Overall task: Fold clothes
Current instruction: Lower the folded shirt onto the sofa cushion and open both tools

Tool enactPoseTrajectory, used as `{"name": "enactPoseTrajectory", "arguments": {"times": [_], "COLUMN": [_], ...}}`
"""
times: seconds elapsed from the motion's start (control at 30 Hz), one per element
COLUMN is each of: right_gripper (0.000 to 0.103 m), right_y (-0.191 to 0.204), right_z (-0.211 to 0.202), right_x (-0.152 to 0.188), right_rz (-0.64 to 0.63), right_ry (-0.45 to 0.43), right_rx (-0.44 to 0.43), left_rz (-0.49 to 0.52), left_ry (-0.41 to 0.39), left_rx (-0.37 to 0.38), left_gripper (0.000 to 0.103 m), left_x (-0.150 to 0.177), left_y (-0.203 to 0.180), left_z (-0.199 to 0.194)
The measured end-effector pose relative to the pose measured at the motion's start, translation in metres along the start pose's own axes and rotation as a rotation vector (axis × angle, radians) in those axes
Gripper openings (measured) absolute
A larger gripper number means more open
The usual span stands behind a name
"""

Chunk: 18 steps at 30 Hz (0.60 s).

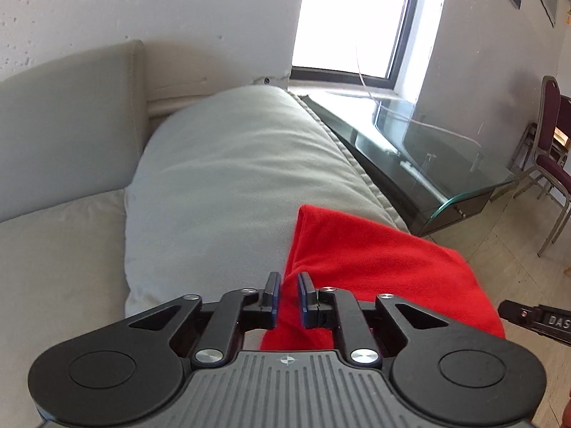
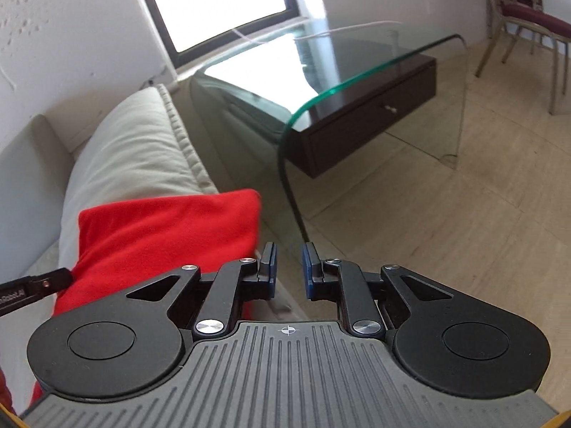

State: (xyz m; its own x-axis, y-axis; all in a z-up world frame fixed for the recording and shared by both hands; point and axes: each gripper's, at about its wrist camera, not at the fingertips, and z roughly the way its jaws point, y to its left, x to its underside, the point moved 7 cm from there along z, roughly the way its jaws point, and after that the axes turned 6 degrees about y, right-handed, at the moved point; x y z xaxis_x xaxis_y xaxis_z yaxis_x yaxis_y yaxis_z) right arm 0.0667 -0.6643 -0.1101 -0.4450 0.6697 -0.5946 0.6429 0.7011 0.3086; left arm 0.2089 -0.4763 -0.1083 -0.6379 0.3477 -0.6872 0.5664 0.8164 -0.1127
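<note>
A folded red garment lies over the rounded beige arm of a sofa. My left gripper is at the garment's near left corner, with a fold of red cloth running between its narrowly parted fingers. In the right wrist view the red garment lies to the left. My right gripper is open and empty, just off the garment's right edge, over the gap between sofa and glass table. The left gripper's finger reaches the garment's left edge.
A curved glass side table with a dark drawer unit stands beside the sofa arm, below a bright window. Maroon chairs stand on the tiled floor to the right.
</note>
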Motion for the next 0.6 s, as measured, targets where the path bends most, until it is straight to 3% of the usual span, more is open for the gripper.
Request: {"name": "enactPoseTrajectory", "arguments": {"times": [0.07, 0.13, 0.27, 0.33, 0.43, 0.47, 0.5, 0.6], "right_gripper": [0.019, 0.019, 0.019, 0.019, 0.019, 0.025, 0.041, 0.053], "right_y": [-0.010, -0.006, 0.026, 0.036, 0.034, 0.033, 0.032, 0.029], "right_z": [-0.032, -0.065, -0.100, -0.093, -0.095, -0.103, -0.113, -0.152], "right_x": [0.008, 0.024, 0.076, 0.100, 0.123, 0.128, 0.131, 0.132], "right_rz": [0.056, 0.023, -0.193, -0.296, -0.321, -0.317, -0.313, -0.291], "right_ry": [-0.017, -0.045, -0.009, 0.064, 0.165, 0.184, 0.199, 0.174], "right_rx": [-0.043, -0.104, -0.159, -0.117, -0.047, -0.049, -0.044, -0.049], "left_rz": [0.027, 0.077, 0.243, 0.272, 0.351, 0.355, 0.356, 0.353], "left_ry": [-0.008, 0.004, 0.068, 0.176, 0.216, 0.222, 0.229, 0.233], "left_rx": [0.032, 0.073, 0.109, 0.099, 0.079, 0.085, 0.091, 0.112], "left_gripper": [0.016, 0.016, 0.016, 0.016, 0.015, 0.017, 0.022, 0.044], "left_x": [0.013, 0.032, 0.089, 0.118, 0.142, 0.147, 0.151, 0.160], "left_y": [-0.004, -0.014, -0.052, -0.061, -0.070, -0.072, -0.074, -0.080], "left_z": [-0.029, -0.054, -0.067, -0.057, -0.074, -0.084, -0.095, -0.126]}}
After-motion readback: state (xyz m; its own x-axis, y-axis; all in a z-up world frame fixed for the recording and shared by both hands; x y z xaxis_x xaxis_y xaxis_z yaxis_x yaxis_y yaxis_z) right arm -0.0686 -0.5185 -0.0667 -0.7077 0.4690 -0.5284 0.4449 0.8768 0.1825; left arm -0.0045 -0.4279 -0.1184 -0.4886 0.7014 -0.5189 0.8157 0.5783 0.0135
